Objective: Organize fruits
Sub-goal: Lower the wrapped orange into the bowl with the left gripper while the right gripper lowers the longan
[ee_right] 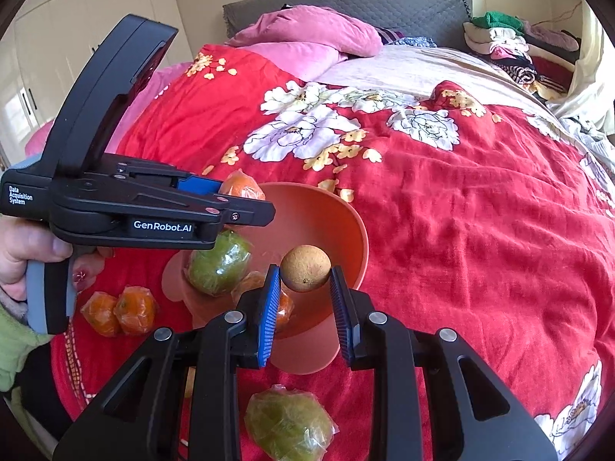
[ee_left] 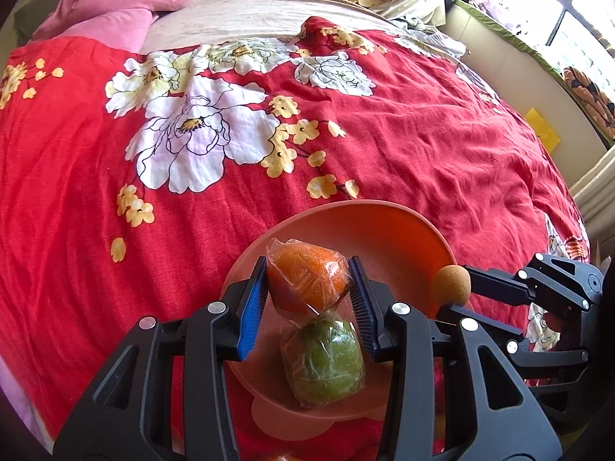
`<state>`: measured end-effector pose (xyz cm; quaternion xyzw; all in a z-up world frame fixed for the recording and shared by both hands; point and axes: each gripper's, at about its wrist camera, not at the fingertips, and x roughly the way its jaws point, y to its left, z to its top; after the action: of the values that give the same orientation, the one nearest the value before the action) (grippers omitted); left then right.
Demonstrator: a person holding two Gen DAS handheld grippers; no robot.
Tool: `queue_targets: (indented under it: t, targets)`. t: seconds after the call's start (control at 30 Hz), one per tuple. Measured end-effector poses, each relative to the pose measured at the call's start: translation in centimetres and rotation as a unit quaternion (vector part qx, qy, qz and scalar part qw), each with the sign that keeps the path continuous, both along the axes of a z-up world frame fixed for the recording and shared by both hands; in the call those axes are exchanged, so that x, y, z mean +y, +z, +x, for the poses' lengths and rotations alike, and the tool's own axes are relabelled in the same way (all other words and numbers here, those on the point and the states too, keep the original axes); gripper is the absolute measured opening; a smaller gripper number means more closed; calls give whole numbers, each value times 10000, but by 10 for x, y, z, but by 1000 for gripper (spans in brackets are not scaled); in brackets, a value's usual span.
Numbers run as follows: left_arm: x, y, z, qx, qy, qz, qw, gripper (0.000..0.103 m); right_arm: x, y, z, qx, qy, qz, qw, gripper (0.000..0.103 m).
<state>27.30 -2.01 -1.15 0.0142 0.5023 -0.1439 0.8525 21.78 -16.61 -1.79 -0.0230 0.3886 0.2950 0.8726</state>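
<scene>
An orange bowl (ee_left: 384, 230) sits on the red floral bedspread; it also shows in the right wrist view (ee_right: 338, 230). My left gripper (ee_left: 309, 282) is shut on a plastic-wrapped orange (ee_left: 307, 272) held above the bowl. A wrapped green fruit (ee_left: 323, 361) lies in the bowl below it, also seen in the right wrist view (ee_right: 219, 265). My right gripper (ee_right: 303, 280) is shut on a small round brown fruit (ee_right: 305, 268) over the bowl's near rim. Another wrapped orange (ee_right: 284, 307) lies in the bowl behind the left finger.
Two wrapped oranges (ee_right: 119, 311) lie on the bedspread left of the bowl. A wrapped green fruit (ee_right: 288, 422) lies in front of it. Pink pillows (ee_right: 307, 34) and piled clothes (ee_right: 519, 46) are at the bed's head. A window ledge (ee_left: 519, 57) runs along the right.
</scene>
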Motion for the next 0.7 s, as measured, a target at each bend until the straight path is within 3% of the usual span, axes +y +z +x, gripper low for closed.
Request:
queue_targets:
  t: [0.7]
  targets:
    - [-7, -14, 9, 162, -7, 76, 9998, 33, 3, -10, 4, 109, 15, -6, 9999, 26]
